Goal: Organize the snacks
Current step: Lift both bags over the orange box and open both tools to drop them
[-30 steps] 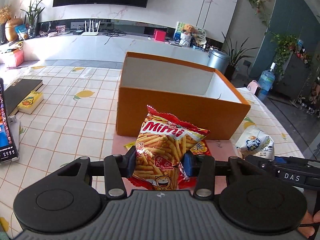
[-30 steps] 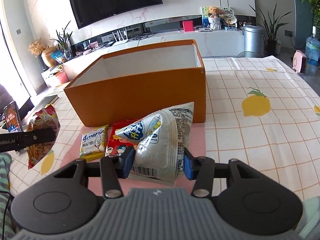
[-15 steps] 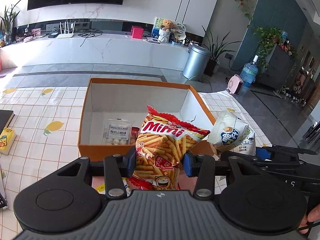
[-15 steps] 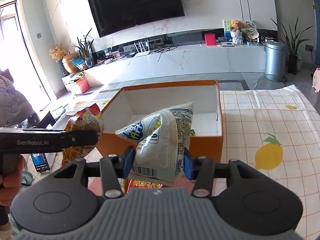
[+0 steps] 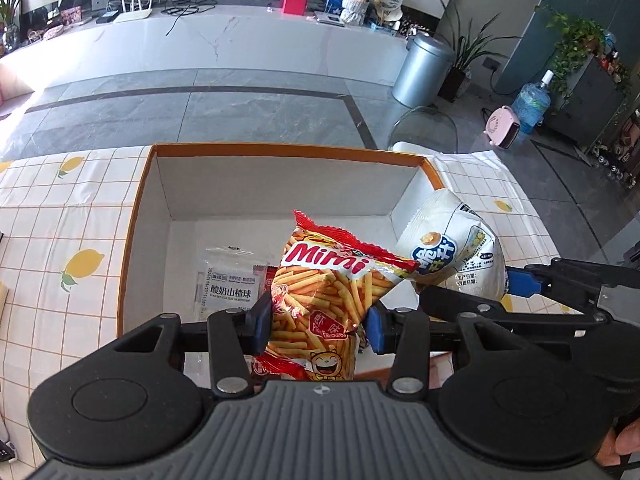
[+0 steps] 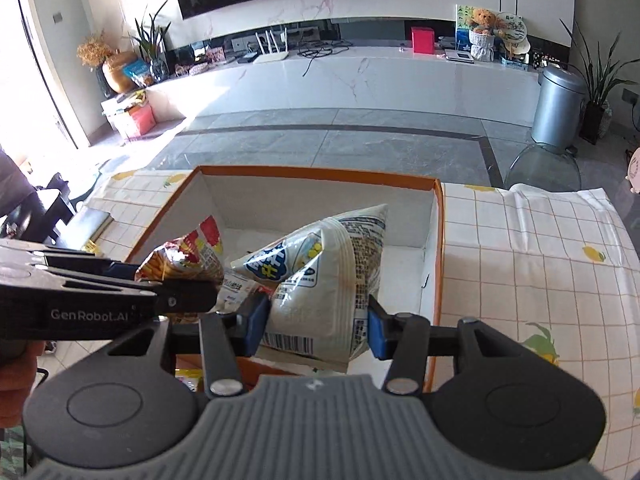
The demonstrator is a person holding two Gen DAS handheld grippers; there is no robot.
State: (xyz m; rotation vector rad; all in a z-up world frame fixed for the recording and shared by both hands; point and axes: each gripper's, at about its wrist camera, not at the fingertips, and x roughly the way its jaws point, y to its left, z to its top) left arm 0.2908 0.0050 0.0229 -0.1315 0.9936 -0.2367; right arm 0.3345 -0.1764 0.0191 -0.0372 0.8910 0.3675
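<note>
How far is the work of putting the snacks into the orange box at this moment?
Done: a clear yogurt-ball packet already lies on the floor of the orange box. In hand: the left gripper grips the Mimi bag and the right gripper grips the white bag, both above the open box. Left: release both inside; some packets show below the near wall.

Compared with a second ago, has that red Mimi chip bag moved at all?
Yes. The Mimi bag, clamped in the left hand-held gripper, was in front of the orange box's near wall; now it hangs over the box's open inside.
</note>
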